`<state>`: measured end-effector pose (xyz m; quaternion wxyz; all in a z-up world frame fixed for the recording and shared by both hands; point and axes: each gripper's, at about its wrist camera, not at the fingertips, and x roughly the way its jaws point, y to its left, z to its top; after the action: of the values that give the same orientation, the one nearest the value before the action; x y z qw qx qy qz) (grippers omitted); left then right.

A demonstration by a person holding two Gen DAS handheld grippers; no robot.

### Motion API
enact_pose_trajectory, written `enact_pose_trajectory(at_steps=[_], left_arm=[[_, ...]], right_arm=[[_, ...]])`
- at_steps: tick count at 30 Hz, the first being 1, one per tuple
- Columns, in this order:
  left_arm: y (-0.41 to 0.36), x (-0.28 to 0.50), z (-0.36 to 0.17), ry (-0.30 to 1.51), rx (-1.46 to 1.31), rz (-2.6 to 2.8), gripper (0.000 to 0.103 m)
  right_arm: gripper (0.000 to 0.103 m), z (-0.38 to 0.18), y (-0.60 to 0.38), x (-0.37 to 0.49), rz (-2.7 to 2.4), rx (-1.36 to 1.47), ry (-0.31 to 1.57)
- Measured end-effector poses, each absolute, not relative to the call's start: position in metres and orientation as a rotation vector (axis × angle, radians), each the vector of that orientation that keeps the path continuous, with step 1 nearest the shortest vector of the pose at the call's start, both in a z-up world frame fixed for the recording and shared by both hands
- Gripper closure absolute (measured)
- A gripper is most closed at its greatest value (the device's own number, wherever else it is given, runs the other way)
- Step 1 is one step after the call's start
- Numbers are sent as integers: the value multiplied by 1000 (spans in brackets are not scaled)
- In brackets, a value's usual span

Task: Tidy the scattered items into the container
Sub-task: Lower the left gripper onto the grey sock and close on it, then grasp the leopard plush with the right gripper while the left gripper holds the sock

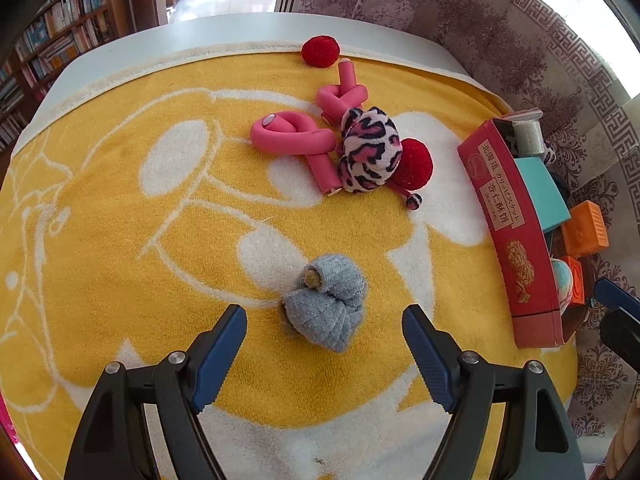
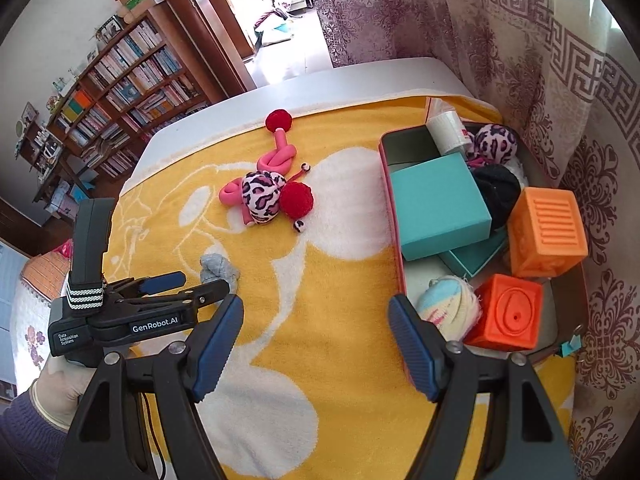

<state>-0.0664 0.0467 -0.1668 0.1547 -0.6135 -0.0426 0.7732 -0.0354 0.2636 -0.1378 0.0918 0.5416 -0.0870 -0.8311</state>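
A grey rolled sock (image 1: 326,306) lies on the yellow towel (image 1: 120,208), just ahead of my open left gripper (image 1: 324,334) and centred between its blue pads. Farther back lie two pink foam curlers (image 1: 296,136), a leopard-print plush (image 1: 368,150) and two red pompoms (image 1: 320,51). The red tin box (image 1: 516,220) stands at the right, holding teal boxes (image 2: 440,204) and orange blocks (image 2: 548,232). My right gripper (image 2: 316,344) hangs open over the towel by the red tin box (image 2: 396,216), nothing between its fingers. In the right wrist view the left gripper (image 2: 188,284) hovers at the grey sock (image 2: 218,266).
The tin also holds a pastel yarn ball (image 2: 448,312), a black knit item (image 2: 498,190), a second leopard plush (image 2: 496,140) and a white roll (image 2: 446,130). A patterned curtain (image 2: 560,80) hangs close behind the table. A bookshelf (image 2: 120,92) stands left.
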Motion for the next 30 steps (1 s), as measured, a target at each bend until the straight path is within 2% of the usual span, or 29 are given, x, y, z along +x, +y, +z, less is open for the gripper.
enact_pose_trajectory(at_steps=[10,12,15,17,30], left_arm=[[64,-73,-185,-66,-1715,2179,21],[65,-71,-188,-46,-1700,2175,27],[61,-70,-186,-34,-1679,2186,40],[53,-71,-185,-55,-1683,2188,52],[3,-63,-162,-128,-1648,2263,53]], right_arm=[[25,-134,269,-31,-2507,1631,-266],[25,-134,268,-32,-2509,1633,-266],[25,-135,264,-34,-2507,1632,-265],[25,-135,260,-36,-2501,1632,-258],[25,-144,218,-95,-2434,1580,-245]])
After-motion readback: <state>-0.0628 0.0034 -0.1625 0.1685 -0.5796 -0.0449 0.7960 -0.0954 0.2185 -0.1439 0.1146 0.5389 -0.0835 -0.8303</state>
